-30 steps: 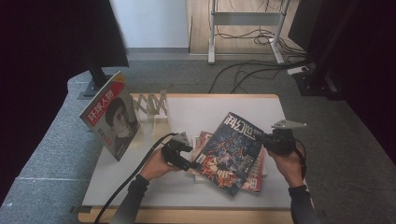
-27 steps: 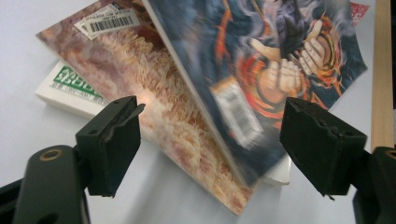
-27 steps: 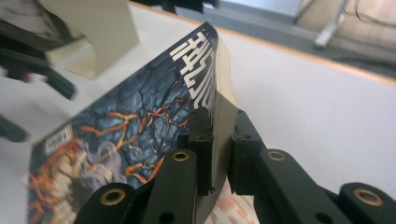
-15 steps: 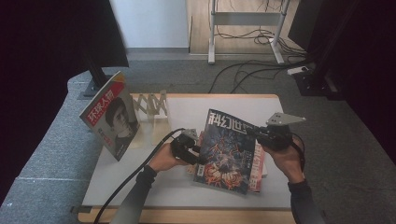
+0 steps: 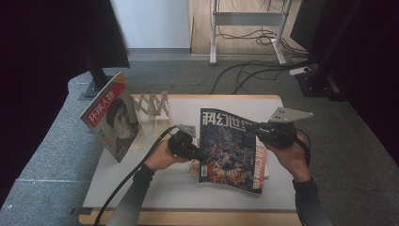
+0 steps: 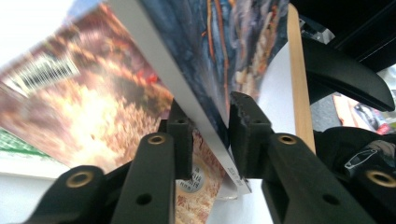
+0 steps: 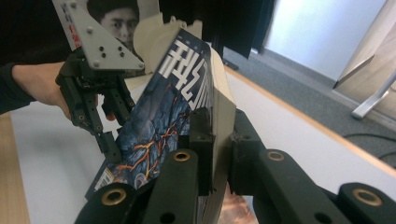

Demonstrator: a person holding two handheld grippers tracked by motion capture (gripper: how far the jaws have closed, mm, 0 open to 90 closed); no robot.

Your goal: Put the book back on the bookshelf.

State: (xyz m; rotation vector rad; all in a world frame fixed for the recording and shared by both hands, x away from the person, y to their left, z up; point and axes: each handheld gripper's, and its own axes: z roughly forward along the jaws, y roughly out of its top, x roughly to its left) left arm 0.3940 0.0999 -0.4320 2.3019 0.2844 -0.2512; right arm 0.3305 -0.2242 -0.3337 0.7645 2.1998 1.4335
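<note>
A dark blue magazine [image 5: 226, 146] with white lettering hangs tilted above the white table [image 5: 141, 188], held by both grippers. My left gripper [image 5: 200, 153] has just been closing and grips its left edge; in the left gripper view the pads [image 6: 243, 126] press the white spine [image 6: 187, 98] from both sides. My right gripper [image 5: 249, 127] is shut on the right edge, and the right gripper view shows its jaws clamping the page block [image 7: 219, 107]. The left gripper [image 7: 109, 140] also shows there at the far side of the cover [image 7: 163, 107].
More magazines [image 5: 261, 162] lie stacked under the lifted one, the top one orange-red [image 6: 93, 107]. A magazine with a portrait cover [image 5: 110, 120] stands on edge at the left beside a wooden rack [image 5: 153, 106]. Cables trail from both grippers.
The blue magazine has risen off the stack and turned straighter. My left gripper has closed on its left edge, and the right hand has lifted with it.
</note>
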